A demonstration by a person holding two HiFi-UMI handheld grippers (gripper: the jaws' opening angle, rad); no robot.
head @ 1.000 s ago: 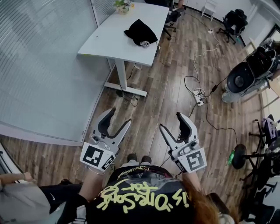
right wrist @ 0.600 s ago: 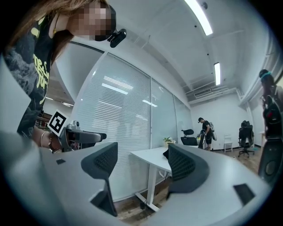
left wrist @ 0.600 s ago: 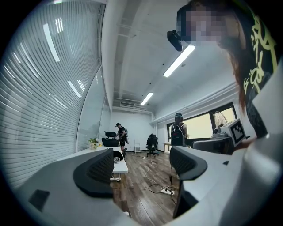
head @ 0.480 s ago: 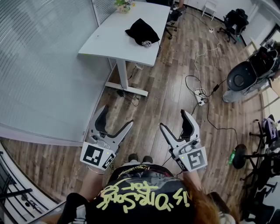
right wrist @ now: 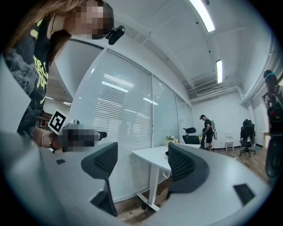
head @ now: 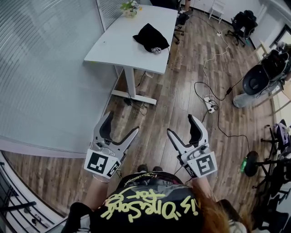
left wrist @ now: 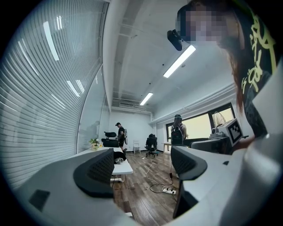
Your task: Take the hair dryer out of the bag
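Left tool (head: 122, 122), right tool (head: 180, 124) newly wider open, empty; bag (head: 150, 37) well ahead.

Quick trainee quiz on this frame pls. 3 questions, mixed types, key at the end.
1. True or false: the black bag lies on the white table.
2. What is between the jaws of the left gripper and the right gripper? A) the bag B) a cable C) nothing
3. What stands at the table's far end, beyond the bag?
Key: 1 true. 2 C: both are open and empty, having just opened wider. 3 a potted plant.
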